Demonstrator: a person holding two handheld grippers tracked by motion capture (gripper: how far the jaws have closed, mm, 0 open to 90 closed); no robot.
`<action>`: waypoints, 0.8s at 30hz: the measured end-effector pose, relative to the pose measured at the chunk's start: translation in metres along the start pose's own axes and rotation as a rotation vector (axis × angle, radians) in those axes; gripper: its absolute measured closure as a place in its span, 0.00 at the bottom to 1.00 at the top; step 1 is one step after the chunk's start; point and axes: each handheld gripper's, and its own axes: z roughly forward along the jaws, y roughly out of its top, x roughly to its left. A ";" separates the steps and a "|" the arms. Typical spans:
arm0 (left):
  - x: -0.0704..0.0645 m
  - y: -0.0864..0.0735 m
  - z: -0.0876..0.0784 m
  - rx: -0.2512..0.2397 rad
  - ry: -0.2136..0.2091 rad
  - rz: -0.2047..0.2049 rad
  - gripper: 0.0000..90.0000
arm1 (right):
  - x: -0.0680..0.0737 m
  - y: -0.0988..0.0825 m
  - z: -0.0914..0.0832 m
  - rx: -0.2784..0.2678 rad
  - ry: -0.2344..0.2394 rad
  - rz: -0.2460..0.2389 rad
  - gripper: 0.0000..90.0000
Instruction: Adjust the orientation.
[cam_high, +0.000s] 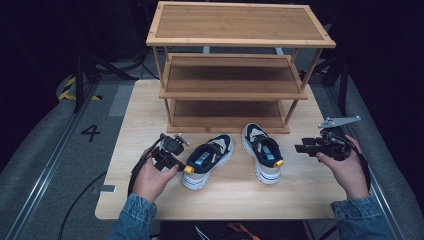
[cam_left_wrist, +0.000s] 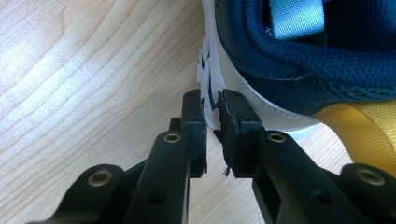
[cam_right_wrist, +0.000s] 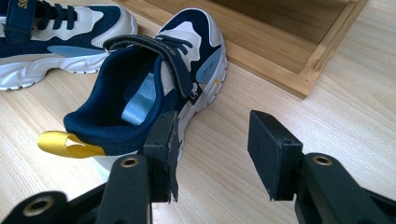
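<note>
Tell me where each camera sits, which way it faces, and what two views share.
High view: above the table, looking forward and down at a wooden rack; forearms, both hands.
Left gripper view: rides the left tongs, pinching the left shoe at its heel side.
Right gripper view: rides the right tongs, open beside the right shoe.
Shared: both shoes, rack.

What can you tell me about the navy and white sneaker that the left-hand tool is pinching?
The navy and white sneaker stands upright on the pale wooden table, toe toward the bamboo shoe rack. It has a navy mesh collar, light blue insole, white chunky sole and yellow heel loop. The left gripper is shut on its white side edge near the heel.
</note>
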 end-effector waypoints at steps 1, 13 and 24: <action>0.000 0.001 0.000 0.004 -0.011 0.009 0.88 | 0.000 0.000 0.000 0.000 0.000 0.002 0.60; -0.037 0.023 0.013 0.033 -0.093 0.145 0.84 | -0.002 -0.008 -0.009 -0.004 -0.018 0.019 0.60; -0.061 0.040 0.023 0.050 -0.087 0.250 0.81 | -0.004 -0.018 -0.013 0.006 -0.037 0.029 0.60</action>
